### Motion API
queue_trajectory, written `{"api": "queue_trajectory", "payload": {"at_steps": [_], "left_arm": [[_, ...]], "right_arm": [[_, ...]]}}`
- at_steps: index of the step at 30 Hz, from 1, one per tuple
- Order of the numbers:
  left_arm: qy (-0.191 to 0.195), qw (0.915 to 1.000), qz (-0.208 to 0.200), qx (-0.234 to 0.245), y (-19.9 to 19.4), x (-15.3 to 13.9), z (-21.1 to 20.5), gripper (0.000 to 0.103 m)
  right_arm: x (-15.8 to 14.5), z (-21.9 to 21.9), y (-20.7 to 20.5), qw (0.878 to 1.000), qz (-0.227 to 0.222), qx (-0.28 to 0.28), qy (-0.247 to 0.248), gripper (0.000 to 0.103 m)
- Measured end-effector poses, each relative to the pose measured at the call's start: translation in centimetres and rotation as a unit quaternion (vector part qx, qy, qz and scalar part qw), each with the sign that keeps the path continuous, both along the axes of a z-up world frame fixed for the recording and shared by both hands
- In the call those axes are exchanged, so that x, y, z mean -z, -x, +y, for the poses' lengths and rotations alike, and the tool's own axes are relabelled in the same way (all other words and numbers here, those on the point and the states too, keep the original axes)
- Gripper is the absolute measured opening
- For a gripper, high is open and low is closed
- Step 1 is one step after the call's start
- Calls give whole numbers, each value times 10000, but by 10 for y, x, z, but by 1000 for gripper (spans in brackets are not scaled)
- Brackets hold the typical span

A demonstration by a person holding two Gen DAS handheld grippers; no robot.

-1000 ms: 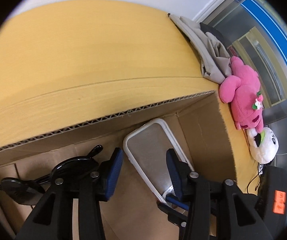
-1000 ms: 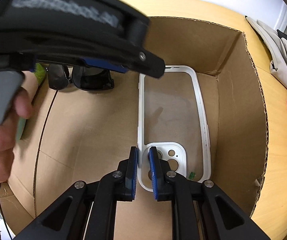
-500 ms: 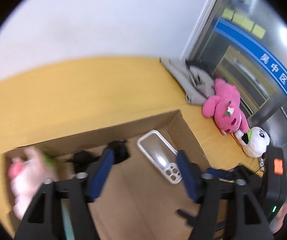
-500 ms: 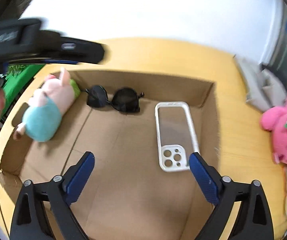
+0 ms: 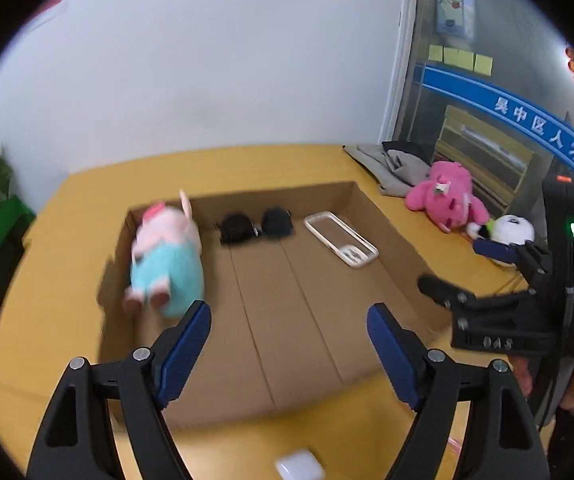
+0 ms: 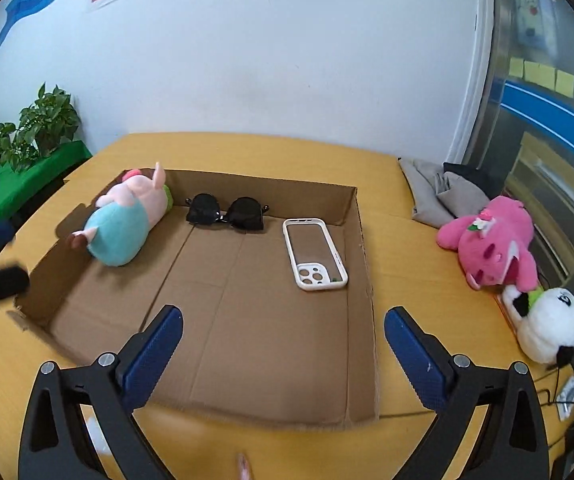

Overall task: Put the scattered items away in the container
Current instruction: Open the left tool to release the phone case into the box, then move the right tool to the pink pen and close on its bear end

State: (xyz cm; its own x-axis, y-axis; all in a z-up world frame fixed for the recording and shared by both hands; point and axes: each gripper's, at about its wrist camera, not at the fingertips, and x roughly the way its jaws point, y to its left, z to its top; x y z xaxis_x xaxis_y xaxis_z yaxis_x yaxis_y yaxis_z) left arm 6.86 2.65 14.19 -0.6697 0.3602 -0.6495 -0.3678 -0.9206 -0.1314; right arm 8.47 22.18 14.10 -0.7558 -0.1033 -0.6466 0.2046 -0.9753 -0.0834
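Yellow table [image 6: 247,152] carries the shallow cardboard box [image 6: 361,248], the landmark here. Inside the box: pig plush [image 6: 123,220] in a teal outfit lies along the left wall, black sunglasses [image 6: 225,210] sit against the back wall near its middle, and the white phone case [image 6: 314,254] lies flat just inside the right wall, camera cutouts toward the near side. Outside the box, to its right: grey cloth [image 6: 443,192] by the far corner, then the pink plush [image 6: 491,244], and the panda plush [image 6: 547,324] nearest. Small white item [image 5: 299,468] sits on the table in front of the box, blurred. Left gripper [image 5: 289,344] and right gripper [image 6: 283,352] both hang over the box's near edge, jaws spread wide, nothing between them.
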Motion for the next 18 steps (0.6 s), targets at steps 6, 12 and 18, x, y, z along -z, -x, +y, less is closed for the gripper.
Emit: {"api": "queue_trajectory", "payload": {"at_steps": [6,12,18], "left_arm": [[11,10000,-91,-11,-39,15,-10,81],[6,9995,-314,-91,-57,36,-19,80],[-33,9992,-370,-156,-58,44,-21,80]], "right_arm": [[5,4,-30,10000,-26,4,-41,102],[11,8,-46,10000,-66,6,24,102],[14,5,-50,10000,-58,-51,21,102]]}}
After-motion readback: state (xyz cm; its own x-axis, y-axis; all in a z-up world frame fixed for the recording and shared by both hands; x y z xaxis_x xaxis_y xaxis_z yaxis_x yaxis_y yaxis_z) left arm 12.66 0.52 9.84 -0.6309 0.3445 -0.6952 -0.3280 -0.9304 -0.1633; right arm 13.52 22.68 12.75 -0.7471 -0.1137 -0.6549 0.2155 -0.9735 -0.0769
